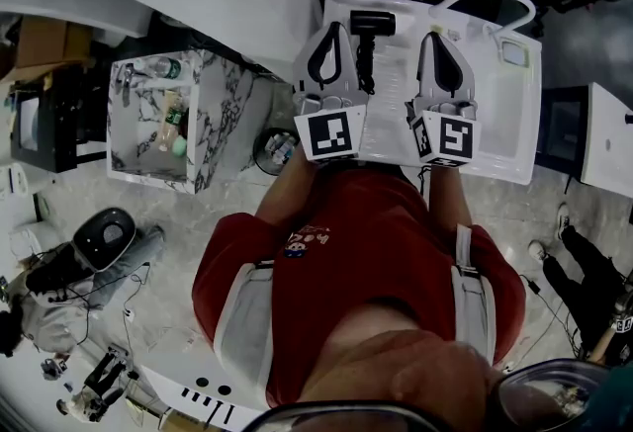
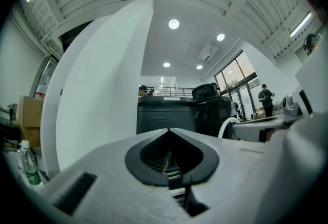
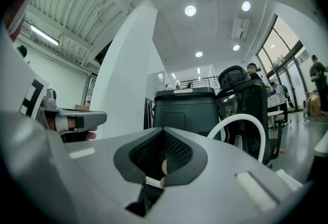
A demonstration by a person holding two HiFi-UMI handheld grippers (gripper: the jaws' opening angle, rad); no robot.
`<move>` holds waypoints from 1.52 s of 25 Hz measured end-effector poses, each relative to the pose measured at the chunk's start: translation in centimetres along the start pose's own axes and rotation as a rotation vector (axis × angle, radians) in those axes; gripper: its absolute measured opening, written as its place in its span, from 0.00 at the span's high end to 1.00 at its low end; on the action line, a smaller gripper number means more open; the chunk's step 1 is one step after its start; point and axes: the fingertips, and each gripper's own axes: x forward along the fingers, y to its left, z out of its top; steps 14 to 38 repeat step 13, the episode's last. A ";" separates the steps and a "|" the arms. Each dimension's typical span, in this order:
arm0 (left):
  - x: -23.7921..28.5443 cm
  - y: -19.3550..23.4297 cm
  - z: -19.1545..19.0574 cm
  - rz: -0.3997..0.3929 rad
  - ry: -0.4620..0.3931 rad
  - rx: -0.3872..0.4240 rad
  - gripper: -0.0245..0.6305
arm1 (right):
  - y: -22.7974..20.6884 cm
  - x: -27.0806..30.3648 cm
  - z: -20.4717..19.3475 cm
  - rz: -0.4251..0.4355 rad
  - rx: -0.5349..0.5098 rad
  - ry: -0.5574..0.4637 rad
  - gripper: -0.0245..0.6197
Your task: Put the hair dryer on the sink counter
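Hair dryer lies on sink counter between left gripper and right gripper. Both sets of jaws are closed and empty. Placement appears complete; next, withdraw both clear.

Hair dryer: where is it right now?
In the head view, the black hair dryer lies on the white sink counter, between the left gripper and the right gripper, nearer the left.
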 end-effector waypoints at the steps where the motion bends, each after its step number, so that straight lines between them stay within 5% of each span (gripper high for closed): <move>1: 0.0 0.0 0.0 -0.004 0.001 -0.003 0.96 | 0.0 0.0 0.0 0.000 0.001 0.001 0.96; 38: 0.3 -0.3 -0.3 -0.041 0.007 -0.031 0.96 | 0.0 0.3 -0.4 -0.002 0.001 0.009 0.96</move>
